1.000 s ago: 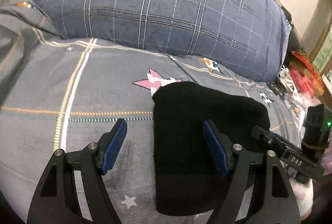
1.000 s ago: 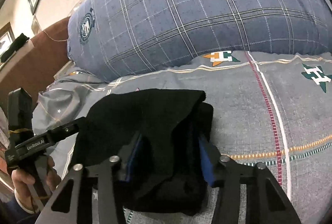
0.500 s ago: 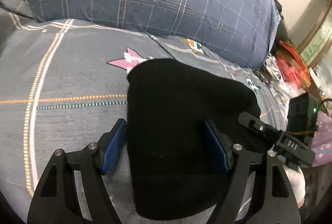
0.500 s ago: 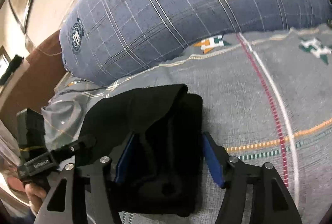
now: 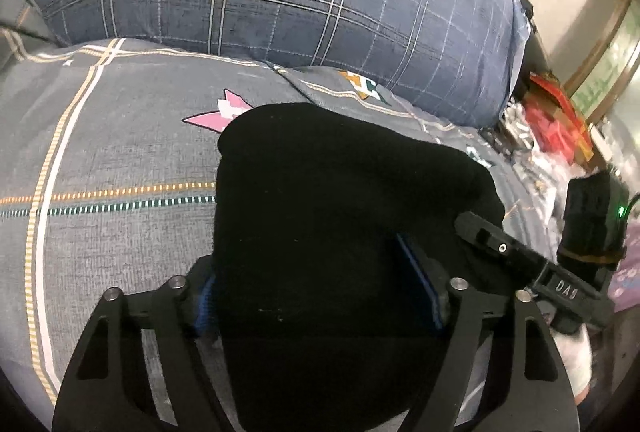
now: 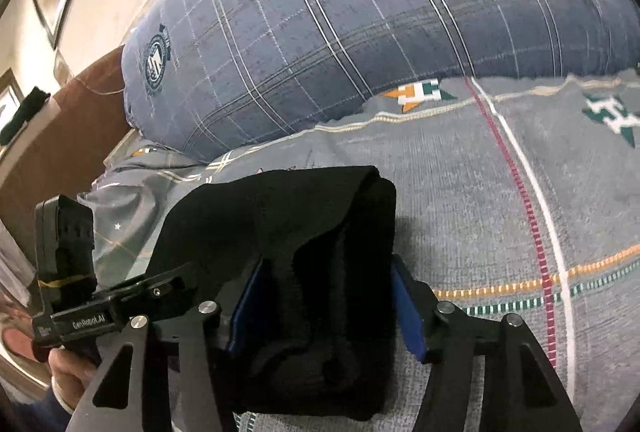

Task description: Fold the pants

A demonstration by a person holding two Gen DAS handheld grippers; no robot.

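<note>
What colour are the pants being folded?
Plain black; the folded pants show best in the right wrist view, lying on the grey patterned bedsheet.

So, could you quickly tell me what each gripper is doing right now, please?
Left gripper: open, fingers straddling the folded black pants.
Right gripper: open, fingers on either side of the pants, not clamped.

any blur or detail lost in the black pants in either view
Left wrist view: black pants read as a near-featureless dark mass, and the clutter at the right edge is smeared. Right wrist view: folds show faintly, while the bedsheet print is slightly motion-blurred; both views bend strongly at the edges.
</note>
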